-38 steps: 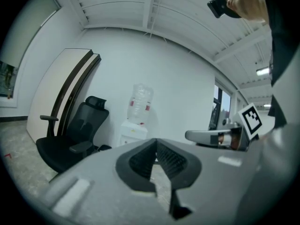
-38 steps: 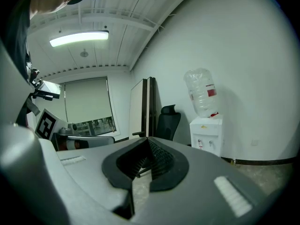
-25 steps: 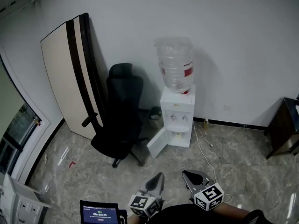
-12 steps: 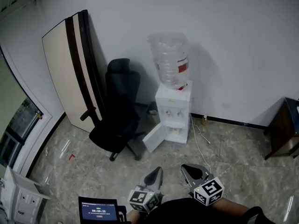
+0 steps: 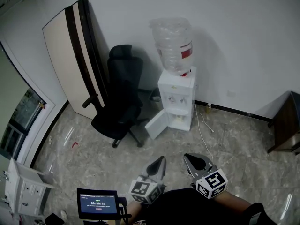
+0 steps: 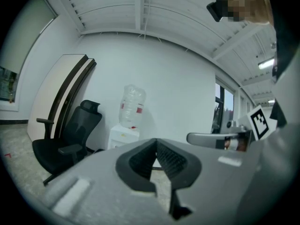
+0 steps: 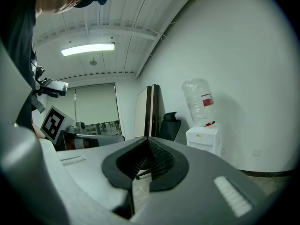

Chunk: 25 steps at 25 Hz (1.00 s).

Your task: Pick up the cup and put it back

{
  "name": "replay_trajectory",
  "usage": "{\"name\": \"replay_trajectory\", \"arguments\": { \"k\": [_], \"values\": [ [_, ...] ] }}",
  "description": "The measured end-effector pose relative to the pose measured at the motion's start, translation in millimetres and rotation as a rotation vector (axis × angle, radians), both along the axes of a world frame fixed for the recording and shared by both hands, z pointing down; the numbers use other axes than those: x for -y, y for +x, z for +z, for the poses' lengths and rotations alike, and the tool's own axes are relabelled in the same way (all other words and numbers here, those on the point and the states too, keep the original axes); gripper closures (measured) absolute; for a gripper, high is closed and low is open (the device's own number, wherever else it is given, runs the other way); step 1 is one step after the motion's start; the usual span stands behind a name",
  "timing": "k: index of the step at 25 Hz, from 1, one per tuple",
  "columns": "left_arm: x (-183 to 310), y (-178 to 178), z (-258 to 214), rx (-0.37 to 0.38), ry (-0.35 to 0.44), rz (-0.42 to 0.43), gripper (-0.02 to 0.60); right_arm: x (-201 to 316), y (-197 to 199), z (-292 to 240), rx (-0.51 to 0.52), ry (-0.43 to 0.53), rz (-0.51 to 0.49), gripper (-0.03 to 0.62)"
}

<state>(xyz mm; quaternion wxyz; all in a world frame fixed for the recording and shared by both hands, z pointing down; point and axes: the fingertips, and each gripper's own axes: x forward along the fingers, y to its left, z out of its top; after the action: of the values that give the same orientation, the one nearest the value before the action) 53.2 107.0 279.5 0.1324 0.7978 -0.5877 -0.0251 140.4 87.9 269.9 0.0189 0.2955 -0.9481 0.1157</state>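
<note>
Glossy grey marbled tile floor (image 5: pixel 243 158), bearing a black swivel office chair (image 5: pixel 119 107) beside a white water dispenser (image 5: pixel 176 102) with its lower door open. Thin white cable (image 5: pixel 202 137) trailing nearby; cream black-edged board (image 5: pixel 75 60) propped behind the chair.

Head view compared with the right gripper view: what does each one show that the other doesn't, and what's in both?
Only the head view shows the dispenser's open lower door, the white cable on the floor and the dark furniture at the right edge. Only the right gripper view shows the ceiling and its ceiling light. Both show the water dispenser with its bottle, the black office chair, the leaning board, and the left gripper and right gripper, both shut and empty.
</note>
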Motion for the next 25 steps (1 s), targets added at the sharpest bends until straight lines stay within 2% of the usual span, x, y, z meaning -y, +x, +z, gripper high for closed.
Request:
{"name": "replay_trajectory", "arguments": {
  "k": [5,25],
  "values": [
    [6,3,-10,0.007,-0.006,0.029,0.577,6,1,-7,0.021,0.022,0.022,0.586],
    [-1,4,-9,-0.001,-0.002,0.034,0.577,-6,-6,3,0.001,0.009,-0.009,0.586]
  ]
}}
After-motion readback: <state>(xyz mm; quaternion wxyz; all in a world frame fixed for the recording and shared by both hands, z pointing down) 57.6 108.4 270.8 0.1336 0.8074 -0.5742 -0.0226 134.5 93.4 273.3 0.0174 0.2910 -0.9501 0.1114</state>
